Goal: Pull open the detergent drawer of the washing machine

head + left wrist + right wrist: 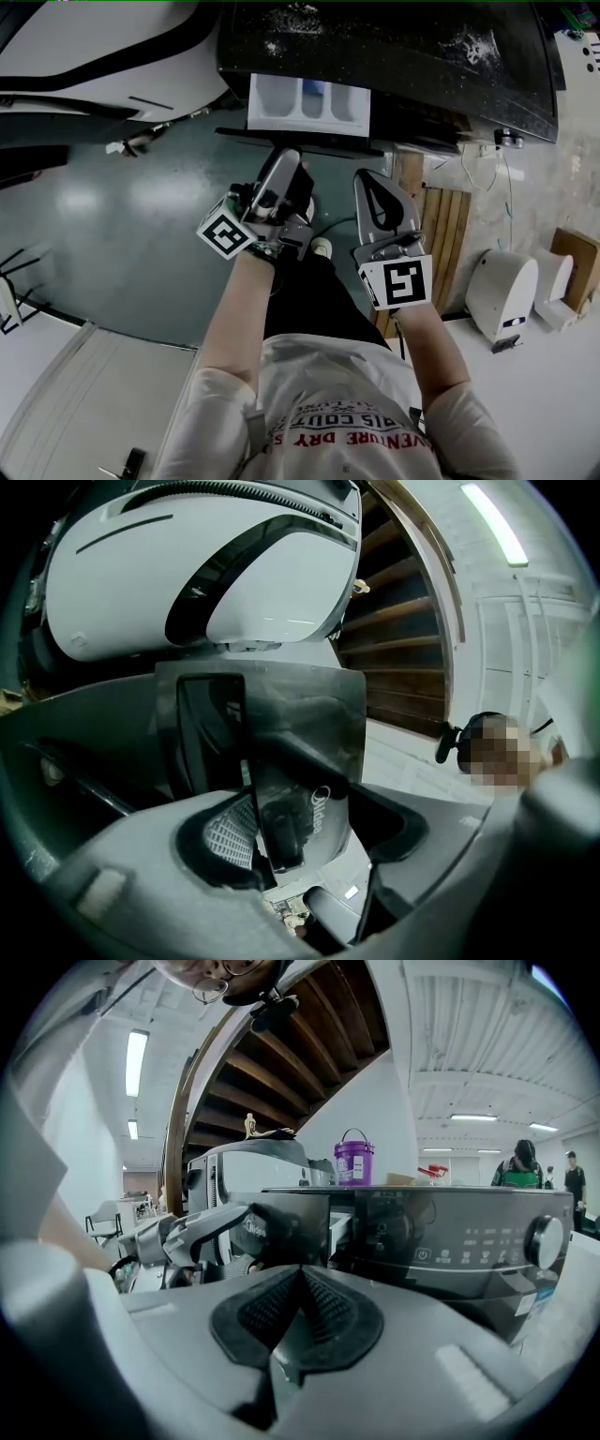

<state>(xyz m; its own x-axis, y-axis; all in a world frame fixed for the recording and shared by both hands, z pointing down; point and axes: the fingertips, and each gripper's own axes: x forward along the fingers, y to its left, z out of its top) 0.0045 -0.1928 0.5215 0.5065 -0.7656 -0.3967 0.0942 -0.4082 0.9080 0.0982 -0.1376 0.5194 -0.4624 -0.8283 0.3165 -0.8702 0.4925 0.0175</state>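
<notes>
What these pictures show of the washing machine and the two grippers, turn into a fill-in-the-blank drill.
1. The washing machine's detergent drawer stands ___, its compartments showing.
2. The left gripper has the drawer's front panel ___ its open jaws.
3. The right gripper has its jaws ___, with nothing between them.
4. Above the machine's top, the right gripper view shows a ___ bucket.
Missing words: open; between; shut; purple.

The white detergent drawer juts out of the dark washing machine, its compartments exposed. Just below it are the left hand-held gripper and the right hand-held gripper.
</notes>
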